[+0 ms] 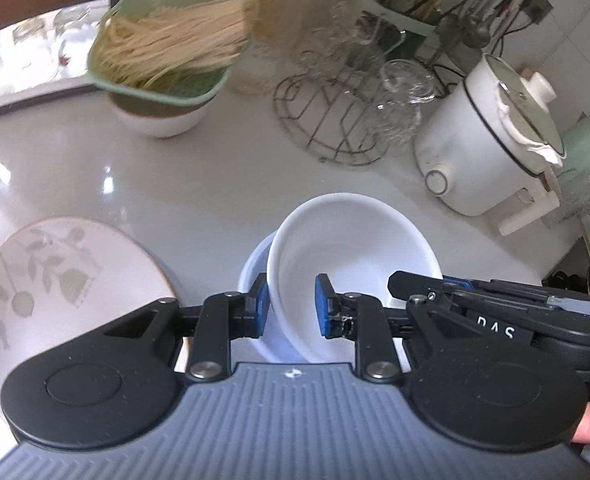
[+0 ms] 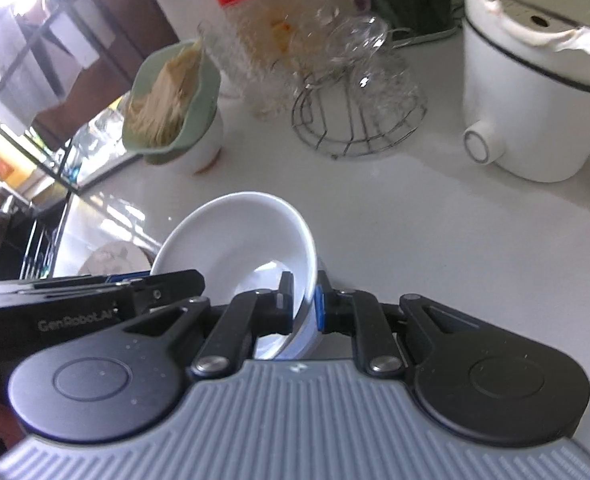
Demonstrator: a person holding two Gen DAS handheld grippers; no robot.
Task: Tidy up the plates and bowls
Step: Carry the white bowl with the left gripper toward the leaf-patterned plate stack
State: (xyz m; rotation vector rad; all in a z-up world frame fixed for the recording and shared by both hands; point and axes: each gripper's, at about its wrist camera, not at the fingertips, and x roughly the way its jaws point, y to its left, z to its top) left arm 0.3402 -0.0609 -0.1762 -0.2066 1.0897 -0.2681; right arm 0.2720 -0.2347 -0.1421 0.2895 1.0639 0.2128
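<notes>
Plate (image 1: 55, 280) left of, perhaps touching, bowls (image 1: 355, 248).

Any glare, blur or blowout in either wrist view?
Left wrist: window glare streaks the countertop; noodle basket and glasses motion-smeared. Right wrist: top-left window blown out white; red-capped jar blurred; white bowl sharp. Both bend toward the edges.

Glass cups (image 2: 351, 60) blurred; plate (image 2: 111, 260) mostly hidden.

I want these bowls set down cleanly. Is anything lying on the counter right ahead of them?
Nothing visible does. The white bowls, held by the left gripper and right gripper, face bare counter. The patterned plate lies off to the side, the wire rack farther back.
</notes>
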